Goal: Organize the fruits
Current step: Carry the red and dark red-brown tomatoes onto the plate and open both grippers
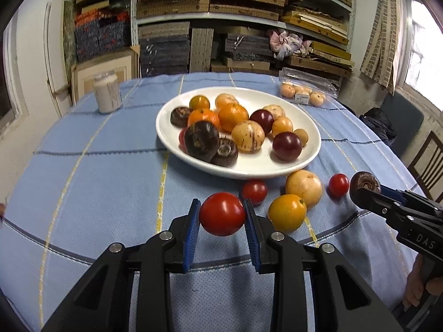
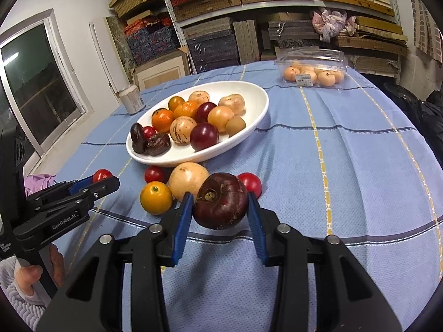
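Observation:
My left gripper [image 1: 222, 214] is shut on a red tomato [image 1: 222, 214] and holds it above the blue tablecloth, in front of the white plate [image 1: 310, 152] of mixed fruit. My right gripper [image 2: 220, 203] is shut on a dark brown water chestnut [image 2: 220, 201], also above the cloth. It shows at the right of the left wrist view [image 1: 365, 191]. On the cloth before the plate lie two small red tomatoes [image 1: 254, 191] [image 1: 338, 184], a yellow-orange fruit [image 1: 287, 212] and a pale yellow fruit [image 1: 304, 187]. The left gripper shows in the right wrist view [image 2: 102, 181].
A white jar [image 1: 107, 91] stands at the back left of the table. A clear plastic box of pale orange fruits [image 1: 303, 94] sits at the back right. Shelves of stacked boxes lie behind the table. A wooden chair [image 1: 427, 163] stands at the right.

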